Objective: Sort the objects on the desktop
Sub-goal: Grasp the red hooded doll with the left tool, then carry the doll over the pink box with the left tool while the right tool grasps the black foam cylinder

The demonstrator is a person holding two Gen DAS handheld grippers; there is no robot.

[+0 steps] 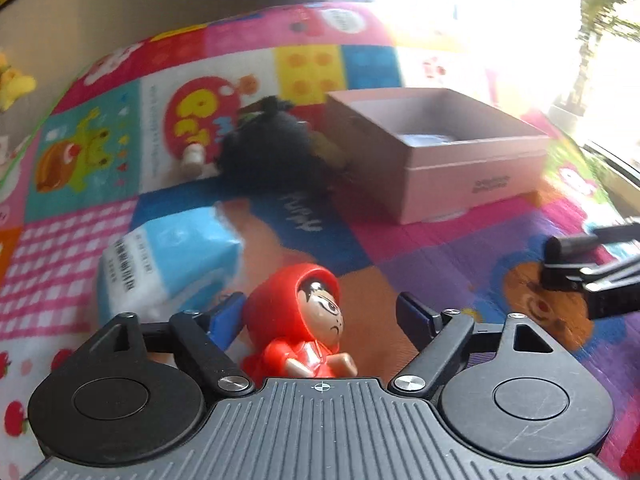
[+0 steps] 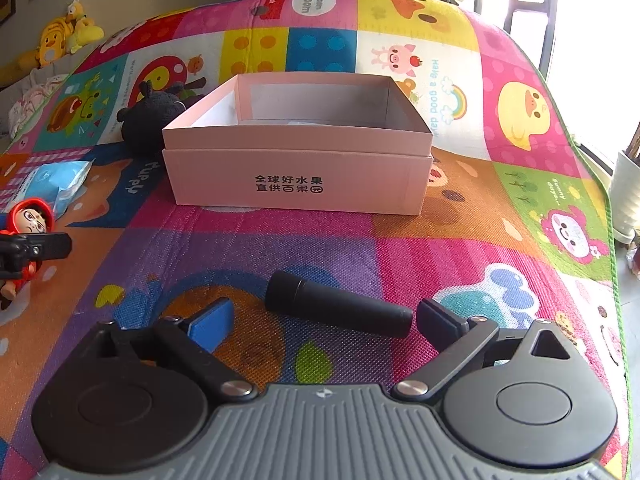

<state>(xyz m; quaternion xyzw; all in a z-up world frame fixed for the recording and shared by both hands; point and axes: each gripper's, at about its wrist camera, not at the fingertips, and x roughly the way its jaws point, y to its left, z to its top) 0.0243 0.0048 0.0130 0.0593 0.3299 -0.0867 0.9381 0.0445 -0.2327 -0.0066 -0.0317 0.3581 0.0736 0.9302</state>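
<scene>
A red hooded toy figure (image 1: 304,320) lies on the colourful mat between the wide-open fingers of my left gripper (image 1: 320,316); the left pad seems close to it, the right pad stands apart. It also shows in the right wrist view (image 2: 30,220). A black cylinder (image 2: 338,308) lies on the mat between the open fingers of my right gripper (image 2: 326,322), nearer the right pad. An open pink box (image 2: 298,160) stands beyond it, also in the left wrist view (image 1: 436,148).
A blue tissue pack (image 1: 172,268) lies left of the figure. A black plush toy (image 1: 272,148) and a small bottle (image 1: 193,158) lie left of the box. The right gripper's tip (image 1: 592,276) shows at the left view's right edge. Yellow plush toys (image 2: 60,40) sit beyond the mat.
</scene>
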